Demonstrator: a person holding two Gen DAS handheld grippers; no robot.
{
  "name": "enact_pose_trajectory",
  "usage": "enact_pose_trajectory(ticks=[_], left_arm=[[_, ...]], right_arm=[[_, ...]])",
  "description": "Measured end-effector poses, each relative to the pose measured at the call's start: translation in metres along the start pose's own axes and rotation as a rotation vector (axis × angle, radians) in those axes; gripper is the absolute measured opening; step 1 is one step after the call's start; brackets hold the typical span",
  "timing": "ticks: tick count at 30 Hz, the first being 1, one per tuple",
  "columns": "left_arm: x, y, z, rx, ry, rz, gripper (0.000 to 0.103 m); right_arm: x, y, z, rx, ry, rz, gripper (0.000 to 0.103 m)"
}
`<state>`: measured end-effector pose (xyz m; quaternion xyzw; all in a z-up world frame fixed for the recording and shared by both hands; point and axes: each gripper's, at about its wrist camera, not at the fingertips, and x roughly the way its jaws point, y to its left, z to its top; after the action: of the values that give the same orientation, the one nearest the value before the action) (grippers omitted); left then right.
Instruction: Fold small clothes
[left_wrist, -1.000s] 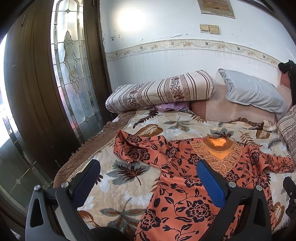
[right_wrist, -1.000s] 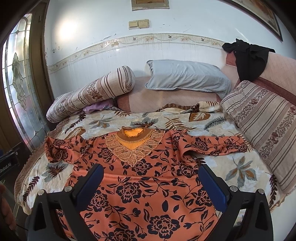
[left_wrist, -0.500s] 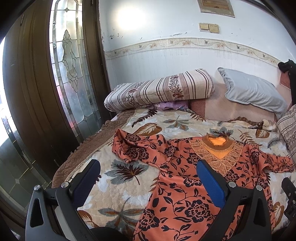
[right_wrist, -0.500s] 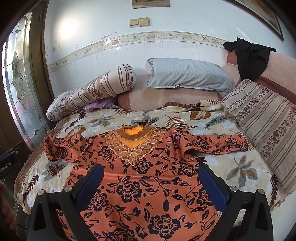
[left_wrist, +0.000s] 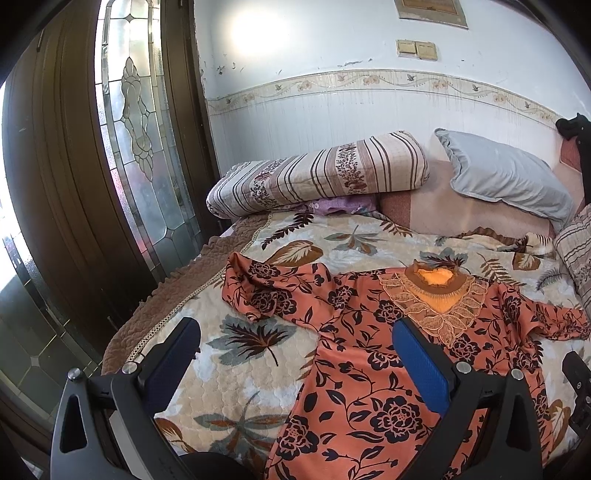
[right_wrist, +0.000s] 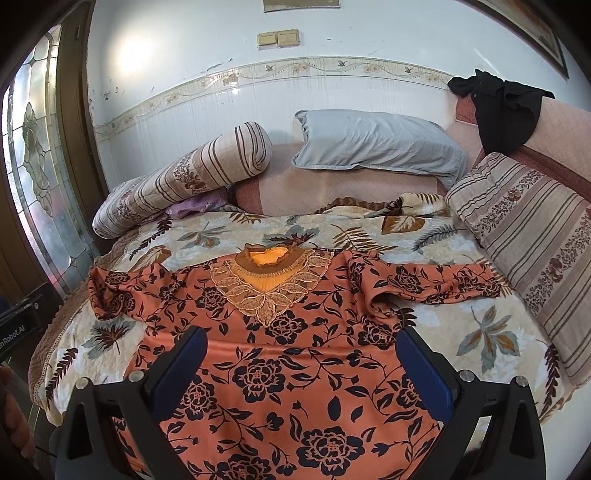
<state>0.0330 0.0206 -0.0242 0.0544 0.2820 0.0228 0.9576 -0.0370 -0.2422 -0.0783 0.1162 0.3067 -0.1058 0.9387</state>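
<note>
An orange floral blouse (right_wrist: 280, 354) lies spread flat, unfolded, on the bed's leaf-print quilt (right_wrist: 480, 332) (folding not begun); left gripper (left_wrist: 295, 358) and right gripper (right_wrist: 301, 369) gape wide, empty.

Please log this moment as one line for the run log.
stage: pre-grasp | left gripper: open | right gripper: open | orange floral top: spread flat on bed

The bed (right_wrist: 491, 332) fills the lower and middle frame in both views, covered by a cream quilt printed with brown and grey leaves. An orange dress (right_wrist: 280, 354) with black flowers lies spread flat across it, neckline toward the top, sleeves out to either side. Along the upper edge rest a striped bolster (right_wrist: 184, 184) at left, a grey pillow (right_wrist: 373, 144) in the centre and a striped cushion (right_wrist: 528, 251) at right.
</note>
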Motion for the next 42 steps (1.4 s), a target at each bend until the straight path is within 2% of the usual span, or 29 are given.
enact_pose_trajectory(ticks=[5,11,14,17,19,22,24,26,28,29,30,32,34,35,37,38,40,42], left_arm=[[0.013,-0.006,-0.003,0.015,0.018,-0.009,0.103],[0.066,-0.034,-0.016,0.081,0.126,-0.049,0.103],[0.108,-0.056,-0.028,0.113,0.205,-0.08,0.103],[0.159,-0.08,-0.044,0.133,0.312,-0.119,0.103],[0.19,-0.094,-0.054,0.142,0.376,-0.133,0.103],[0.225,-0.107,-0.064,0.141,0.434,-0.135,0.103],[0.238,-0.112,-0.07,0.147,0.442,-0.144,0.103],[0.249,-0.115,-0.076,0.169,0.455,-0.144,0.103],[0.255,-0.117,-0.08,0.182,0.478,-0.152,0.103],[0.256,-0.117,-0.081,0.181,0.474,-0.156,0.103],[0.256,-0.118,-0.082,0.181,0.467,-0.158,0.103],[0.256,-0.12,-0.082,0.186,0.465,-0.157,0.103],[0.259,-0.122,-0.083,0.178,0.465,-0.155,0.103],[0.26,-0.122,-0.083,0.17,0.463,-0.155,0.103],[0.26,-0.122,-0.085,0.158,0.453,-0.158,0.103],[0.26,-0.123,-0.086,0.16,0.448,-0.16,0.103],[0.26,-0.122,-0.086,0.162,0.448,-0.164,0.103],[0.26,-0.121,-0.083,0.167,0.468,-0.168,0.103]], right_arm=[[0.009,-0.007,0.003,0.009,0.007,0.004,0.103],[0.047,-0.062,0.007,0.133,0.054,0.025,0.103],[0.079,-0.116,0.008,0.24,0.091,0.033,0.103],[0.124,-0.185,0.007,0.428,0.156,0.045,0.103],[0.15,-0.233,0.005,0.562,0.15,0.042,0.103],[0.188,-0.299,0.004,0.733,0.149,0.047,0.103],[0.211,-0.334,-0.001,0.879,0.143,0.103,0.102],[0.229,-0.356,-0.007,0.961,0.123,0.096,0.095],[0.249,-0.374,-0.016,1.026,0.158,0.033,0.067],[0.261,-0.384,-0.024,1.076,0.189,0.016,0.061],[0.268,-0.391,-0.03,1.114,0.21,-0.005,0.055],[0.275,-0.401,-0.033,1.152,0.189,-0.013,0.053],[0.279,-0.404,-0.021,1.099,0.166,-0.053,0.053],[0.283,-0.404,-0.016,1.07,0.157,-0.073,0.047],[0.292,-0.408,-0.016,1.049,0.144,-0.11,0.023],[0.292,-0.409,-0.017,1.047,0.132,-0.119,0.017],[0.291,-0.405,-0.01,1.016,0.114,-0.13,0.012],[0.276,-0.389,0.008,0.941,0.038,-0.097,0.008]])
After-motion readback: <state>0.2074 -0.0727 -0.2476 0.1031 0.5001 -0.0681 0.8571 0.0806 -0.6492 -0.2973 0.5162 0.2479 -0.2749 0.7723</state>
